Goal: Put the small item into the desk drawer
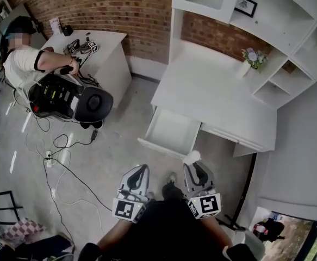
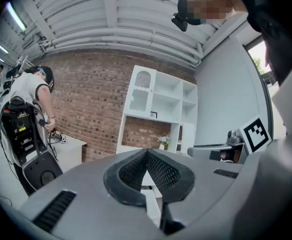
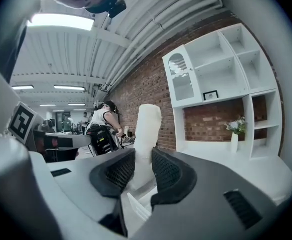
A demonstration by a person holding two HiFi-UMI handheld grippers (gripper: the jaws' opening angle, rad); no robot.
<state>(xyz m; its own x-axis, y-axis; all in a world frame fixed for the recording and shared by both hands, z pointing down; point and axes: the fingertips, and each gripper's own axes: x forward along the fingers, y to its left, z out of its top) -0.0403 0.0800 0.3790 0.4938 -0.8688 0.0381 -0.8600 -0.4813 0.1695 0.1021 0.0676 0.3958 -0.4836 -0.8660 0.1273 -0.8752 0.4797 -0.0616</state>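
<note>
Right gripper (image 1: 195, 166) clamps the small white item (image 1: 191, 157), which protrudes past its tips; open desk drawer (image 1: 169, 130) lies directly ahead. Left gripper (image 1: 138, 172) closed, empty.

White bench (image 1: 212, 97) w/ shelf unit (image 1: 288, 42) stands against a brick wall (image 1: 120, 10). Its drawer (image 1: 169, 130) is pulled out toward the camera. Vase w/ flowers (image 1: 252, 60) sits on the bench by the shelves; framed pic (image 1: 246, 6) is on a shelf above.

Bottom centre: L tool (image 1: 138, 171) and R tool (image 1: 195, 166) are side by side, both pointing toward the drawer, each w/ a marker cube. R tool has a white item (image 1: 191, 157) at its tips, just short of the drawer's front edge.

Top left: 2nd bench (image 1: 109, 42) w/ a person (image 1: 22, 64) leaning at it and a black machine (image 1: 66, 99) beside. Cables (image 1: 55, 162) trail across the floor (image 1: 120, 124).
</note>
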